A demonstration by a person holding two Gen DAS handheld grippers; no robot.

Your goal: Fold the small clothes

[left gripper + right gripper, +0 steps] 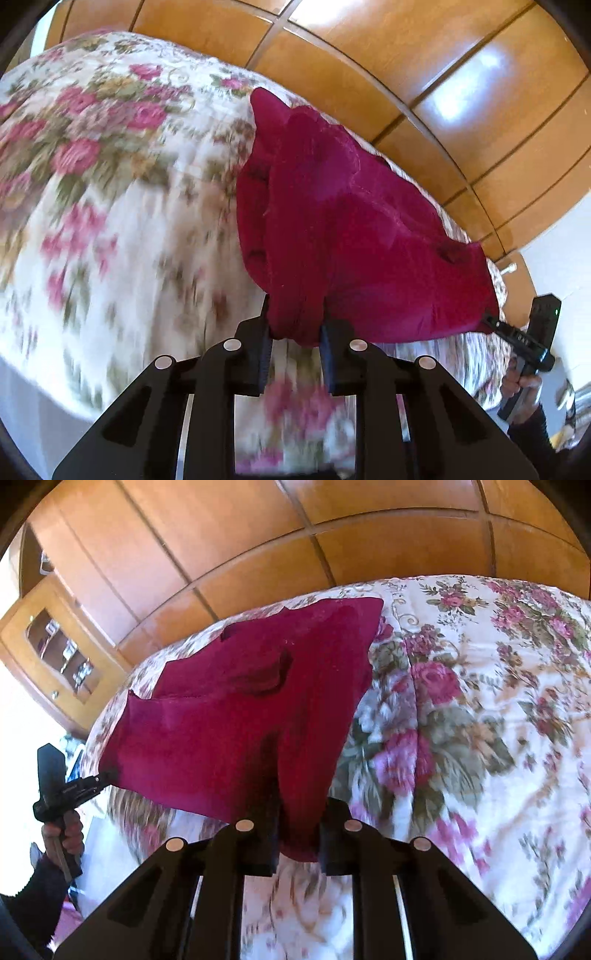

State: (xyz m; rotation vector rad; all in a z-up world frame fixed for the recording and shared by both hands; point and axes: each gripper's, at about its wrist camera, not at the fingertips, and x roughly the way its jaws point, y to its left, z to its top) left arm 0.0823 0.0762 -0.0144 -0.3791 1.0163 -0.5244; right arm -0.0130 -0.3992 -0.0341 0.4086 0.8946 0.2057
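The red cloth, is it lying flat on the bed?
No, the red cloth hangs bunched between both hand-held grippers, lifted over the flowery bedspread.

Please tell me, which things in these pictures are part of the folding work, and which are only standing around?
Part of the job:
- red garment, lying on the bed
- left gripper, shut on one corner of it
- right gripper, shut on another corner
- floral bedspread, the work surface

Just there:
- wooden wardrobe
- small glass-door cabinet
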